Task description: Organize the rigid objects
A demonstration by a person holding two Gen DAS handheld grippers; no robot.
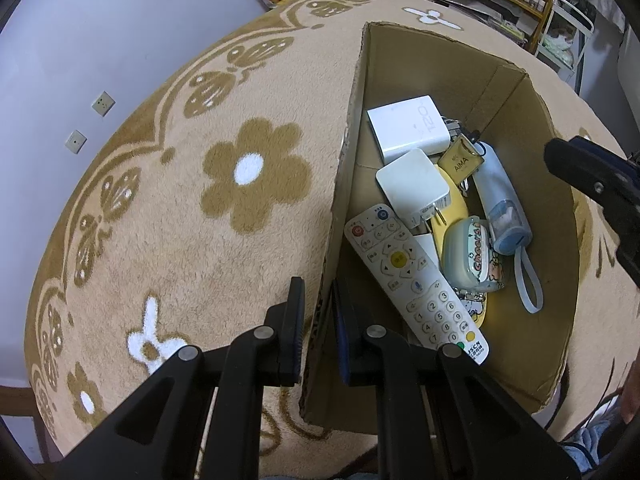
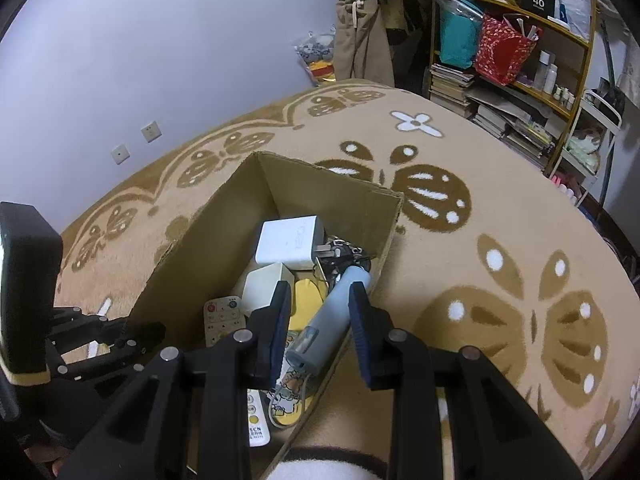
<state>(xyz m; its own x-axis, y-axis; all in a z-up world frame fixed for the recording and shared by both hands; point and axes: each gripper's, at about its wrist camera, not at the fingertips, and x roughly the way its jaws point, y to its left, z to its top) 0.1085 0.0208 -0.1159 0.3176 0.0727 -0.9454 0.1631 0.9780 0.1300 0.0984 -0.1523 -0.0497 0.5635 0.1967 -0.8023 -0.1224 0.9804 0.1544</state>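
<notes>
Inside the open cardboard box (image 1: pixel 460 80), which sits on a tan flower-patterned blanket (image 1: pixel 180 220), lie a white remote control (image 1: pixel 412 280), two white chargers (image 1: pixel 408 128), a yellow flat item, a "cheers" case (image 1: pixel 472 256) and a pale blue tube-shaped gadget (image 2: pixel 336 316) with a wrist loop. Left gripper (image 1: pixel 318 312): fingers clamped on the box's near wall. Right gripper (image 2: pixel 320 320): fingers slightly apart above the blue gadget, not pressing it.

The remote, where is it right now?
The remote lies in the cardboard box, along the wall that the left gripper pinches, beside the smaller white charger and a cartoon-printed case.
</notes>
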